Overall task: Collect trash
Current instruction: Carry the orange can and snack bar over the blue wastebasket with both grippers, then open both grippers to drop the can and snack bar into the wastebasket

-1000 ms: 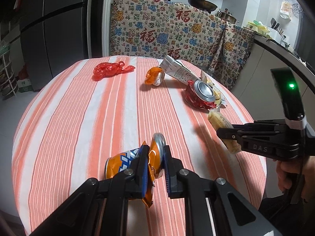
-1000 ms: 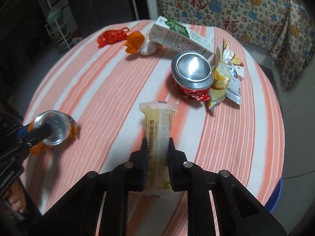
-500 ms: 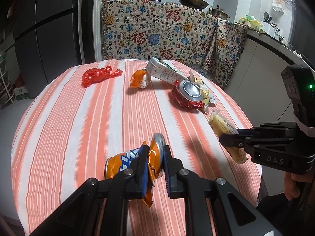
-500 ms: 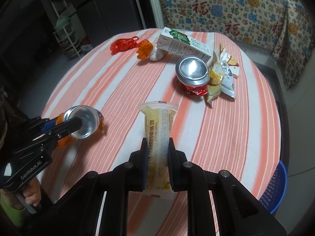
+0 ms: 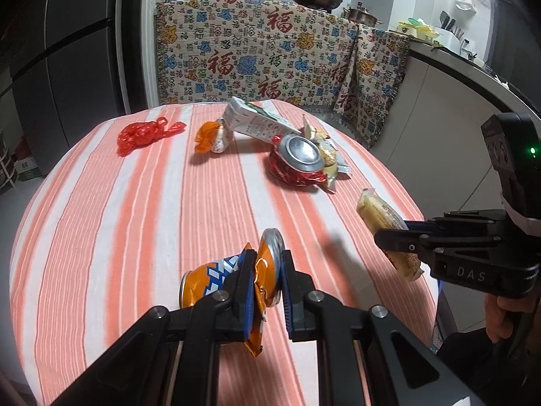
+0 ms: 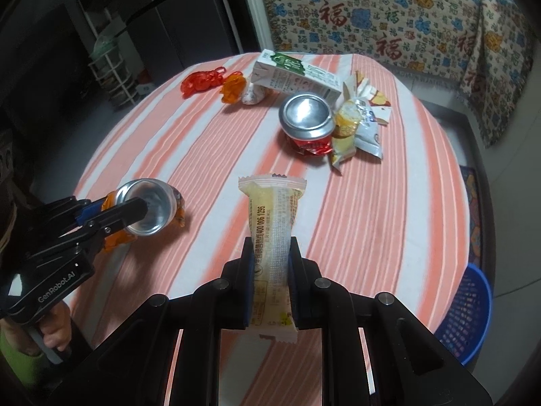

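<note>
My left gripper [image 5: 267, 287] is shut on a crushed orange can [image 5: 216, 275] and holds it above the near part of the striped round table [image 5: 135, 209]. The can also shows in the right wrist view [image 6: 148, 206]. My right gripper [image 6: 270, 264] is shut on a yellow snack wrapper [image 6: 274, 216], lifted over the table's right side; the wrapper also shows in the left wrist view [image 5: 382, 216]. On the table lie a crushed red can [image 6: 307, 118], a milk carton [image 6: 294, 74], a red plastic bag [image 6: 199, 81], an orange wrapper [image 6: 233, 86] and foil packets [image 6: 358, 121].
A blue basket [image 6: 466, 318] stands on the floor at the table's right. A patterned cloth [image 5: 257, 57] hangs over the counter behind the table, with pots on top. A dark fridge [image 5: 57, 50] stands at the left, and a white rack [image 6: 111, 74] beside it.
Both grippers have risen and drawn back from the table with their loads; the can and the snack wrapper stay gripped. The trash on the table has not moved.
</note>
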Motion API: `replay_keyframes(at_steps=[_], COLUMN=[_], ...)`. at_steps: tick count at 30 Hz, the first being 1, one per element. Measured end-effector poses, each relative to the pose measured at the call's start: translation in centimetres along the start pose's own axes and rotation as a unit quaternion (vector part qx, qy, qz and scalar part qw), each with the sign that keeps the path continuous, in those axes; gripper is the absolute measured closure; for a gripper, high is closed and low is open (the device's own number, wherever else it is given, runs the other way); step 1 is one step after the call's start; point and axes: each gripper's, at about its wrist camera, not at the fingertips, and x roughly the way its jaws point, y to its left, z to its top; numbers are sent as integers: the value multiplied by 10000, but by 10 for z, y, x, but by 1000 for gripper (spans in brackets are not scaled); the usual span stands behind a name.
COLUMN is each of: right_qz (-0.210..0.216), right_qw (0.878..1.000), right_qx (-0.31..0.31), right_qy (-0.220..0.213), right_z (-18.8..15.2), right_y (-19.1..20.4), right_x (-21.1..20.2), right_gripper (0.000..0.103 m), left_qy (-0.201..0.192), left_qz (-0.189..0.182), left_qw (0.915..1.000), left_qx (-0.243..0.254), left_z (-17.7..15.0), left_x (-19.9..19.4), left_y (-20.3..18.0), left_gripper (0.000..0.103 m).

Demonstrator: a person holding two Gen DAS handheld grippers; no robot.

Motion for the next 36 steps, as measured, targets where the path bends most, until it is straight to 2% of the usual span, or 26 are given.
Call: replay_keyframes(at_steps=[7, 14, 21, 27, 32, 36], right_qz=[-204, -600, -1083, -1481, -1525, -1529], right_qw=[9990, 9938, 9811, 9703, 9594, 9579], right_qx=[382, 897, 1544, 1895, 2359, 2421], right_qy=[-117, -280, -432, -268, -266, -223], right_z=[-13, -35, -65, -87, -114, -119], right_y=[-43, -111, -187, -247, -289, -304], right_x=[-22, -58, -91, -92, -87, -86], right_gripper=[87, 87, 87, 87, 87, 87], left_qy=[146, 170, 246, 563, 824, 1016], left_qz=[-350, -924, -1620, -2205, -2426, -2479], left_qw=[9991, 9944, 9822, 9664, 9589, 9566], left_qx=[165, 491, 921, 1198, 1221, 1146], left_z=[3, 16, 34, 44, 46, 41], left_x=[13, 23, 40, 74, 107, 136], left_y=[-32, -91, -172, -242, -278, -300], left_gripper=[89, 89, 89, 89, 89, 89])
